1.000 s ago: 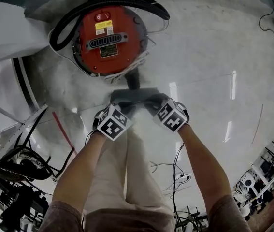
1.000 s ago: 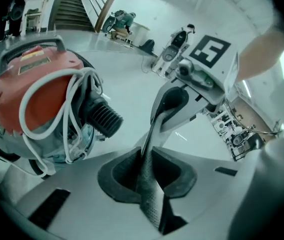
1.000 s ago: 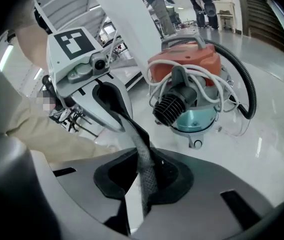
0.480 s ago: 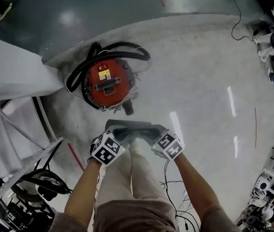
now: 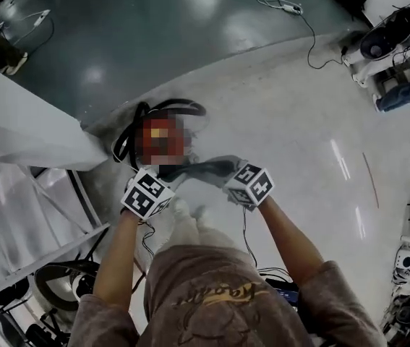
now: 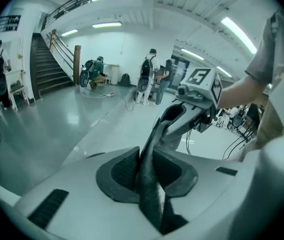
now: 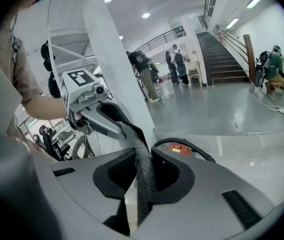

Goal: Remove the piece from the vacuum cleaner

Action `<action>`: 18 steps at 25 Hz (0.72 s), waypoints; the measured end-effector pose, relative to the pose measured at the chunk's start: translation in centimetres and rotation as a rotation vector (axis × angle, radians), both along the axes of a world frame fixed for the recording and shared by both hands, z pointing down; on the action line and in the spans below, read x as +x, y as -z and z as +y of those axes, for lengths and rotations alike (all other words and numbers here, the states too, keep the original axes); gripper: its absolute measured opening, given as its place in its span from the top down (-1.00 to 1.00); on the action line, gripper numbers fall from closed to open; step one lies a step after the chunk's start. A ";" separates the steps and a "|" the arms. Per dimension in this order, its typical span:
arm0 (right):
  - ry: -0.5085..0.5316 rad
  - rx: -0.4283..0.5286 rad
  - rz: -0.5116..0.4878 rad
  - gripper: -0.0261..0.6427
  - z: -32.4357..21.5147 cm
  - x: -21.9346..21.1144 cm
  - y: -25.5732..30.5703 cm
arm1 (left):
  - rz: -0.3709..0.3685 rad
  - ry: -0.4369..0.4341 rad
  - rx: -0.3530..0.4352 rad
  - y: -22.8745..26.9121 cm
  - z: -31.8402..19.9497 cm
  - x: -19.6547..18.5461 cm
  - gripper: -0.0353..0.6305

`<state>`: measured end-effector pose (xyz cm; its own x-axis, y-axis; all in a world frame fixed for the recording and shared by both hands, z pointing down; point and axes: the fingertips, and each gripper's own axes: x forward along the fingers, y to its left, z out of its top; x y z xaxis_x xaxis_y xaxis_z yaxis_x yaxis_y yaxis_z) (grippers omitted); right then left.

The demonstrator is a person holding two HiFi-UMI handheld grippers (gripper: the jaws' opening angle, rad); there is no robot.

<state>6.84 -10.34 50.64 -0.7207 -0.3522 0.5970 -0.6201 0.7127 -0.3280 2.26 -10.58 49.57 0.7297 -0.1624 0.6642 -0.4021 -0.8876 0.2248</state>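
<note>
The red round vacuum cleaner, partly under a mosaic patch, stands on the floor with its black hose looped around it; it also shows in the right gripper view. A dark grey mesh-textured piece hangs in the air between both grippers, clear of the vacuum. My left gripper is shut on one end, my right gripper on the other. Both pairs of jaws have just been opening slightly, with the piece still pinched between the pads. Each gripper view shows the opposite gripper holding the strip.
A white slanted beam and metal frame stand at the left. Cables lie on the dark floor at the top, and machines stand at the right. People and a staircase are in the background. The person's legs are below the grippers.
Both grippers have risen together with the grey piece, well above the vacuum cleaner. The vacuum now looks smaller and farther below.
</note>
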 end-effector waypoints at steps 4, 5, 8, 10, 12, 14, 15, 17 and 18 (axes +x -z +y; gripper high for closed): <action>-0.038 0.094 -0.031 0.73 -0.1 1.0 6.6 | 0.056 -0.015 0.094 6.5 -0.7 1.0 0.67; -0.043 0.129 -0.024 0.73 -0.3 1.4 8.0 | 0.067 -0.021 0.119 7.8 -0.9 1.3 0.66; -0.079 0.215 -0.024 0.74 -0.8 1.8 11.4 | 0.099 -0.028 0.178 10.8 -1.4 1.7 0.66; -0.101 0.261 -0.040 0.74 -1.0 1.5 13.3 | 0.136 -0.018 0.201 12.5 -1.6 1.3 0.65; -0.108 0.313 -0.049 0.74 -1.2 1.0 15.1 | 0.173 -0.009 0.229 14.1 -1.7 0.7 0.65; -0.117 0.366 -0.057 0.74 -1.4 0.8 16.6 | 0.205 0.005 0.260 15.6 -1.8 0.3 0.65; -0.129 0.390 -0.063 0.74 -1.4 0.8 17.3 | 0.223 0.015 0.274 16.2 -1.9 0.3 0.65; -0.165 0.432 -0.077 0.74 -1.1 0.9 18.3 | 0.261 0.039 0.292 17.1 -1.8 0.5 0.65; -0.188 0.450 -0.083 0.74 -0.8 1.1 18.6 | 0.280 0.051 0.296 17.4 -1.6 0.6 0.64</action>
